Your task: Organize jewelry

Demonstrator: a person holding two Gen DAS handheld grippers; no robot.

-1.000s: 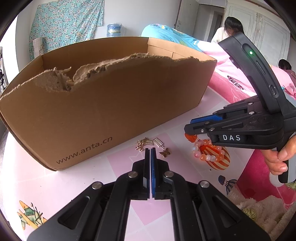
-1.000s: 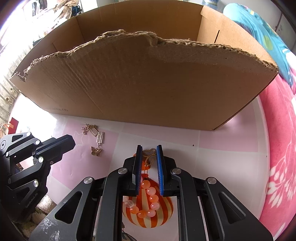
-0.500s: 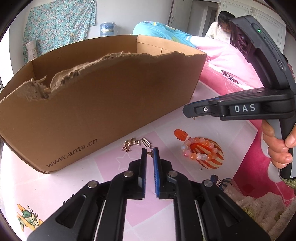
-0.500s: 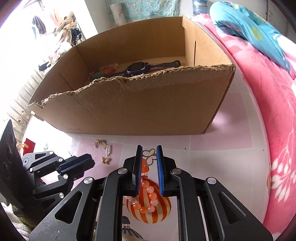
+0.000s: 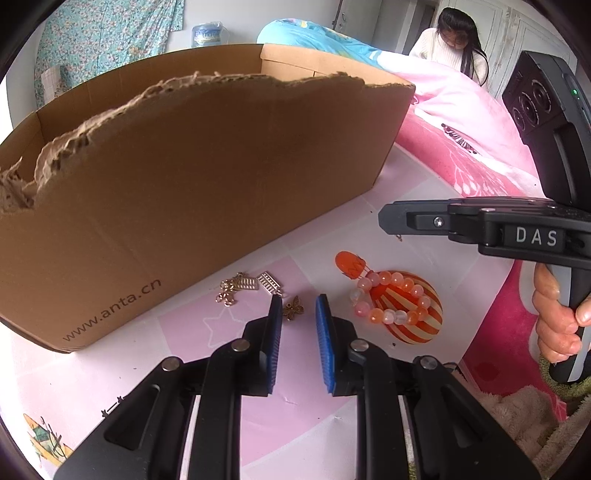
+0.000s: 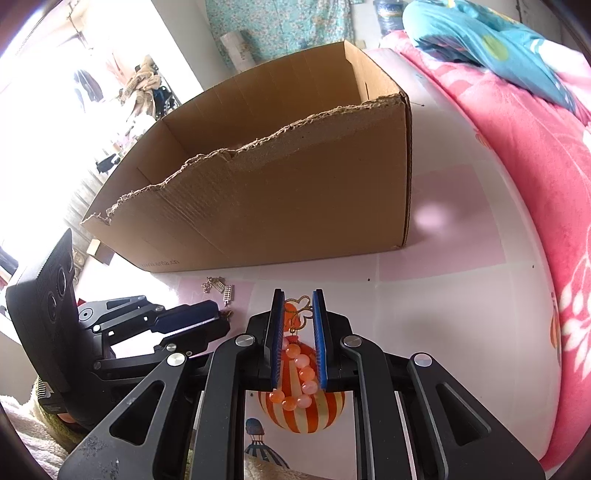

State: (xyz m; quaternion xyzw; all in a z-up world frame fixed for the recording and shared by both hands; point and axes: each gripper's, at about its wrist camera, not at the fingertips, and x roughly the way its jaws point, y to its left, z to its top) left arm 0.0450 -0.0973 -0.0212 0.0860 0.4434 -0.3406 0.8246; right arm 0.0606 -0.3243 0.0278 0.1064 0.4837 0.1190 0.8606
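Observation:
My right gripper point(image 6: 298, 300) is shut on a small gold butterfly charm point(image 6: 301, 308) and holds it above the table; from the left wrist view it point(image 5: 384, 218) hangs over the bead bracelet. The pink and orange bead bracelet point(image 5: 391, 301) lies on the table's striped balloon print, also seen below the right jaws point(image 6: 299, 373). My left gripper point(image 5: 298, 306) is open, low over the table, with a bronze butterfly charm point(image 5: 293, 308) between its tips. Gold chain pieces and ladder charms point(image 5: 247, 286) lie just beyond, near the cardboard box point(image 5: 192, 177).
The torn-edged cardboard box point(image 6: 280, 195) stands at the back of the white and pink table point(image 6: 461, 295). A pink blanket point(image 6: 535, 155) lies at the right. A person point(image 5: 450, 33) sits in the far background. A fluffy towel point(image 5: 517, 410) lies at the table's near edge.
My left gripper has opened from shut and now brackets the bronze butterfly charm. My right gripper has lifted up and back with the gold charm, away from the bracelet.

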